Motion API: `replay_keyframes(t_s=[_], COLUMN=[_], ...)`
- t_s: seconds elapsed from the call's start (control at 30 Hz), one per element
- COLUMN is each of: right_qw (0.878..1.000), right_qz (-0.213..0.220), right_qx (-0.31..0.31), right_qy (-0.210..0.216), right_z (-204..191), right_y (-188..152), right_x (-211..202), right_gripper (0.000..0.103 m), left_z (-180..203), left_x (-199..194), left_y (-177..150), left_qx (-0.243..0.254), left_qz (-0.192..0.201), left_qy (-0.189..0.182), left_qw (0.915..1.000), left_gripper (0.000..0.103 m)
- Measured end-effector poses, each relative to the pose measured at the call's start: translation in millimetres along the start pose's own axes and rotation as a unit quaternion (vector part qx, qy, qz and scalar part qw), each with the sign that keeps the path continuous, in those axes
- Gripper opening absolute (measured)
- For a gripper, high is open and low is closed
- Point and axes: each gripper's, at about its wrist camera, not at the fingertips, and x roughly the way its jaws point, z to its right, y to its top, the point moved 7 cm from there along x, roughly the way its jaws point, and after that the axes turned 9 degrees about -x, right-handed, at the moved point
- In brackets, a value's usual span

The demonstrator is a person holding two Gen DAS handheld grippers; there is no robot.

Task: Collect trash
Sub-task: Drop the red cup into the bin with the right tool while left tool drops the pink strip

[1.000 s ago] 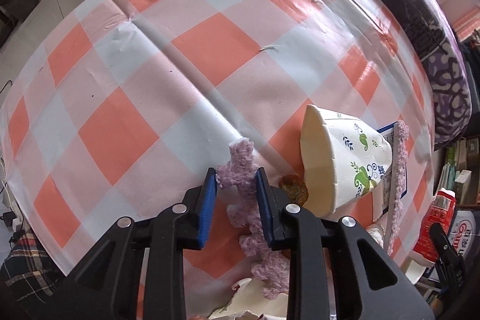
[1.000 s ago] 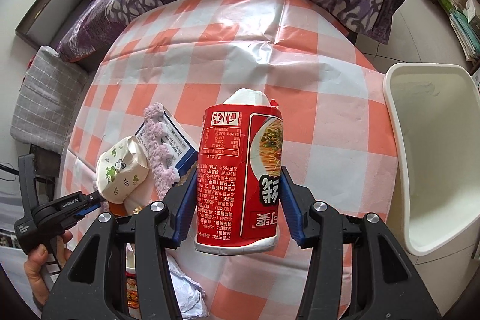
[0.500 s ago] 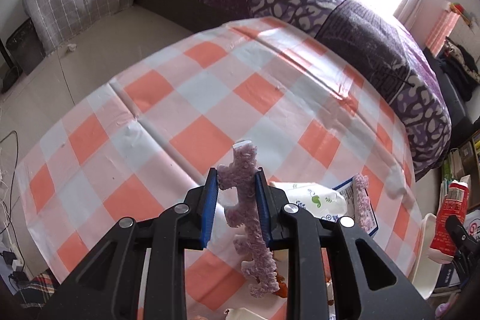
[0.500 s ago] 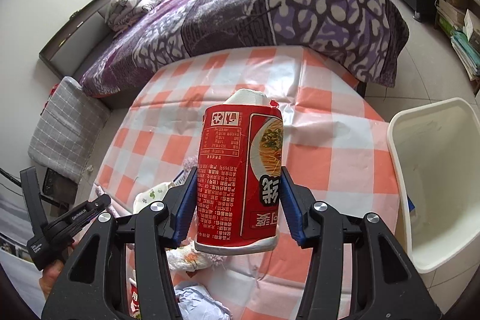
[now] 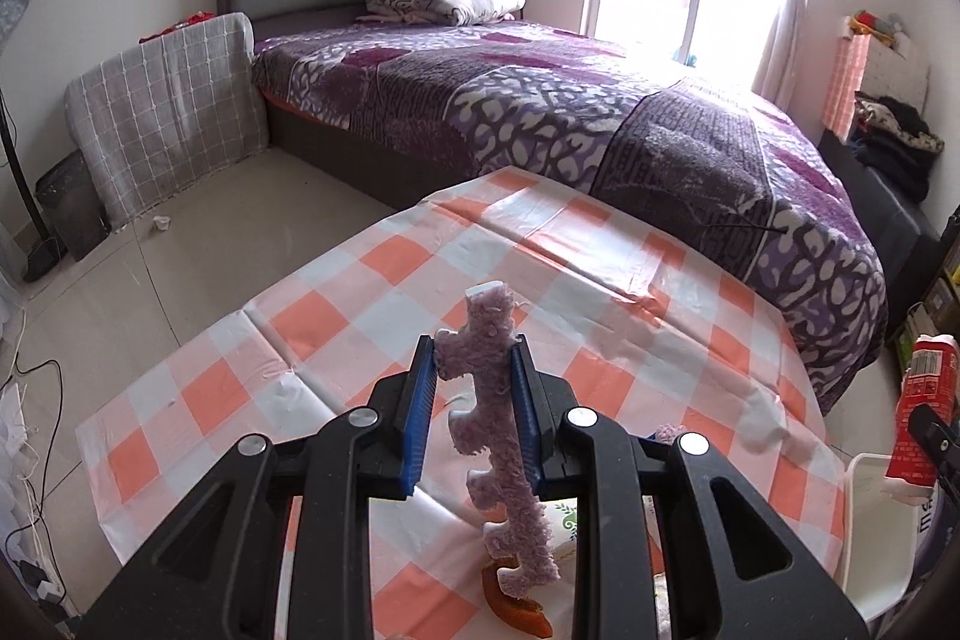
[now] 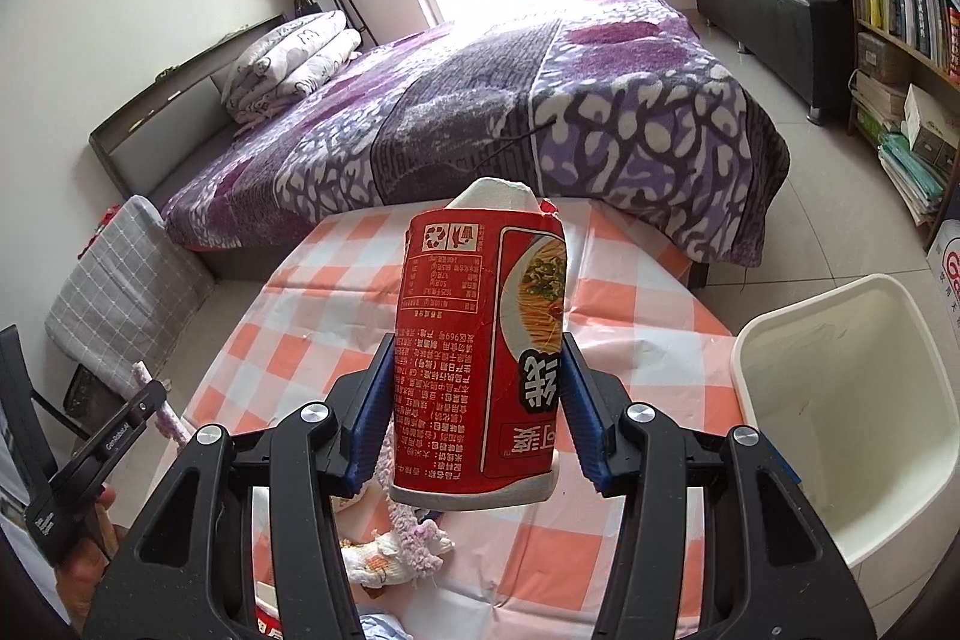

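Fuzzy purple strip (image 5: 501, 436): notched edges, upright, clear of the worktop (image 5: 372, 280). Red instant-noodle cup (image 6: 483, 370): printed label inverted, upright, raised above the worktop. White waste bin (image 6: 864, 436): open top, at the worktop's right edge. Orange peel (image 5: 516, 607): on the near worktop.

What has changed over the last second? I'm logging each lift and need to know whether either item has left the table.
The left hand-held gripper has lifted the purple fuzzy strip off the checked tablecloth; a second ago it lay there beside the paper cup. The right hand-held gripper has risen too, carrying the red noodle cup. Both grips stayed shut, and the white bin stayed at the table's right.
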Motion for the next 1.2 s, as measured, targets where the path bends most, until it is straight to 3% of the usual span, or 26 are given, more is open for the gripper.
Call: replay_keyframes(t_s=[0.27, 1.2], right_qw=[1.0, 0.996], right_qz=[0.019, 0.04], right_qx=[0.006, 0.056], right_qy=[-0.009, -0.053], right_z=[13.3, 82.4], right_y=[8.4, 17.8], right_x=[-12.7, -47.4], right_gripper=[0.049, 0.049], left_z=[27.7, 152.7], left_x=[-20.0, -48.2], left_y=[5.0, -20.9], left_qx=[0.025, 0.091], left_qz=[0.02, 0.007], left_qy=[-0.017, -0.085], left_qw=[0.9994, 0.9922], left_gripper=[0.025, 0.025])
